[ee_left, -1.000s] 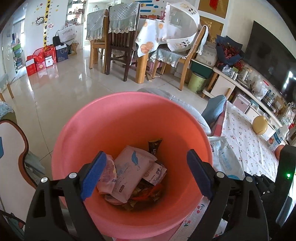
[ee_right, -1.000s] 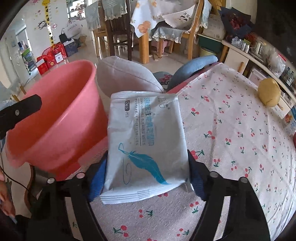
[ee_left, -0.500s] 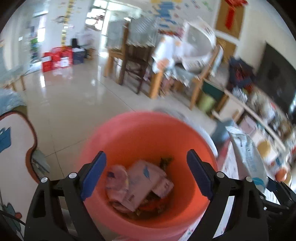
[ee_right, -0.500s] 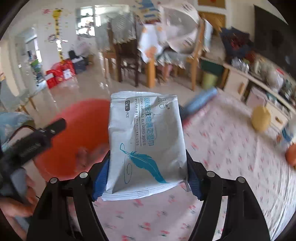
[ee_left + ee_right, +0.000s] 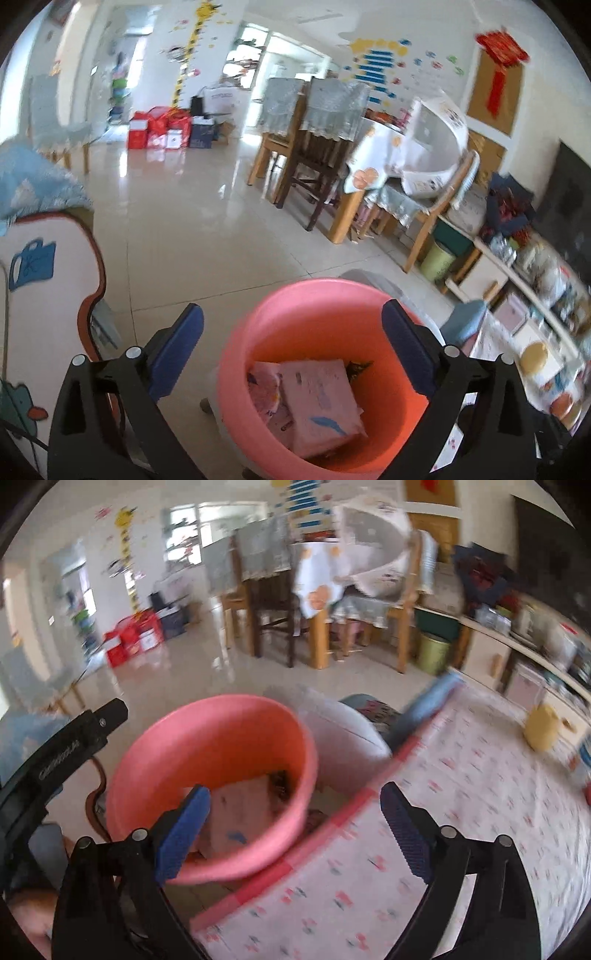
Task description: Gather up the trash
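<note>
The wipes packet (image 5: 321, 406) lies in the pink bucket (image 5: 280, 310) (on other wrappers). The right gripper (image 5: 295, 830) has just spread its fingers, nothing between them; the left gripper (image 5: 291, 343) likewise, released, spread wide.

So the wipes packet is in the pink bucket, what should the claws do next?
Probably swing the right claw, open and empty, back over the cherry-print tablecloth to look for more trash. The wipes packet already lies in the pink bucket.
</note>
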### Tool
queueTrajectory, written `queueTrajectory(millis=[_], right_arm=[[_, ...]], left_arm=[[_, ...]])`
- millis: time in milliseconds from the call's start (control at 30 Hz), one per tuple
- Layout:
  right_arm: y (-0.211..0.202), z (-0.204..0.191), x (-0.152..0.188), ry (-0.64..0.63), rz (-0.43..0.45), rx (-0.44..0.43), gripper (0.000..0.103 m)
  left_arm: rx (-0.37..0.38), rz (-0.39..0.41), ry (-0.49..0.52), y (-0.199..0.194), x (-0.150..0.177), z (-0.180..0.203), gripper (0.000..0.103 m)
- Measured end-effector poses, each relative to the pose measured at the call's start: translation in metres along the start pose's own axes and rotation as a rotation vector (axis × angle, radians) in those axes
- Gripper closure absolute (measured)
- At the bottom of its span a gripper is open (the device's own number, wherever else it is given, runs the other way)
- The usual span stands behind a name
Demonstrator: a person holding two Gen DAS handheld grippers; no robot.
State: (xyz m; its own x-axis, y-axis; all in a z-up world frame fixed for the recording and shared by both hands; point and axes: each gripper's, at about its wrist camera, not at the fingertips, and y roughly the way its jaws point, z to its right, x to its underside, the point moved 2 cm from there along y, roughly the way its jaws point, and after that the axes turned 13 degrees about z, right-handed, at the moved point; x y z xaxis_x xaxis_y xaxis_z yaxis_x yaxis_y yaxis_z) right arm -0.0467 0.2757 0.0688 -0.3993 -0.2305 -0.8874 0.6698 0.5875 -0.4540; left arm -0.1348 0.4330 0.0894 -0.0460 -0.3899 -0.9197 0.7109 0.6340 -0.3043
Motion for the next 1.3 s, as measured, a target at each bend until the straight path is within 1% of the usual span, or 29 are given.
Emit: queueTrajectory(millis=[67,133,233,300,333,367,433,500,600,700,767,933,1133,1300], right_arm=[[-0.017,0.018,0.008,0.020,0.006,0.056,0.011],[-0.035,0.033,0.017,0.025,0.003,0.125,0.011],[-0.064,0.057,0.030,0.056,-0.009,0.207,0.011],[-0.083,0.072,0.037,0.084,-0.015,0.252,0.011],[-0.097,0.081,0.041,0.103,-0.014,0.285,0.011],[-0.107,0.086,0.044,0.111,-0.012,0.301,0.010],[-0.134,0.099,0.048,0.134,-0.002,0.349,0.010],[-0.155,0.107,0.050,0.148,0.011,0.386,0.010],[-0.203,0.123,0.052,0.156,0.058,0.463,0.010],[-0.243,0.134,0.054,0.167,0.103,0.522,0.009],[-0.278,0.143,0.053,0.174,0.147,0.579,0.008],[-0.347,0.151,0.053,0.178,0.242,0.685,0.007],[-0.409,0.147,0.060,0.163,0.314,0.773,0.007],[-0.444,0.144,0.066,0.167,0.351,0.816,0.007]], left_arm=[[0.029,0.003,0.051,-0.004,0.002,0.014,0.004],[0.067,0.011,0.125,-0.012,0.006,0.033,0.004],[0.125,0.005,0.197,-0.024,0.013,0.058,0.004],[0.176,0.008,0.256,-0.038,0.020,0.077,0.004],[0.204,0.021,0.283,-0.047,0.022,0.086,0.004],[0.221,0.032,0.302,-0.056,0.025,0.092,0.004],[0.279,0.050,0.339,-0.077,0.029,0.109,0.004],[0.323,0.055,0.351,-0.093,0.033,0.120,0.004],[0.418,0.074,0.366,-0.127,0.035,0.142,0.004],[0.475,0.106,0.390,-0.162,0.036,0.160,0.004],[0.506,0.126,0.398,-0.183,0.036,0.166,0.004],[0.616,0.140,0.373,-0.241,0.035,0.183,0.004],[0.723,0.165,0.385,-0.298,0.033,0.195,0.004],[0.812,0.165,0.387,-0.339,0.033,0.199,0.004]])
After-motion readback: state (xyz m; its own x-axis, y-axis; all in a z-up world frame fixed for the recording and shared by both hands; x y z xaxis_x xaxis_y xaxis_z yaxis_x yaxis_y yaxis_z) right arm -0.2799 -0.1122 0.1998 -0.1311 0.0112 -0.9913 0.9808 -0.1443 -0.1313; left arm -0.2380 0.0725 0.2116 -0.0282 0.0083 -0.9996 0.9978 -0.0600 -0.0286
